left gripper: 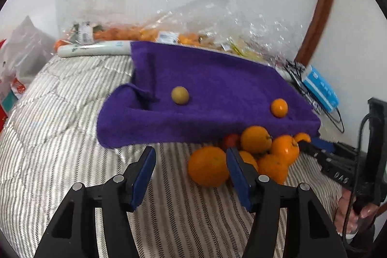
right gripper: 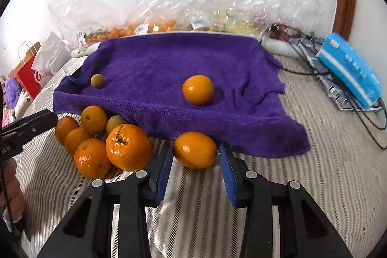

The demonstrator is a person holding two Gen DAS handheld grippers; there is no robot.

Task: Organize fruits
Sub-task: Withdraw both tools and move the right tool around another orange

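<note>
Right gripper (right gripper: 196,156) clamps an orange citrus fruit (right gripper: 194,150) at the purple towel's (right gripper: 169,64) near edge. Left gripper (left gripper: 191,161) hangs half-open and empty beside the tangerine pile (left gripper: 263,154), striped bedding (left gripper: 60,137) free to its left.

A rumpled purple terry towel (left gripper: 212,93) lies on a grey-and-white striped quilted bed cover (left gripper: 60,117). On the towel rest a small round yellow-green fruit (left gripper: 180,95) and, well apart to its right, a small glossy orange fruit (left gripper: 279,107). Just below the towel's front edge sits a heap of orange mandarins (left gripper: 256,156). The left gripper (left gripper: 191,169) hangs over the bed, its blue-padded fingers (left gripper: 145,175) apart, with a large round mandarin (left gripper: 208,166) just beyond the gap. The right gripper (left gripper: 305,142) reaches into the heap from the right. Crinkled clear plastic bags of fruit (left gripper: 169,30) line the white wall.
</note>
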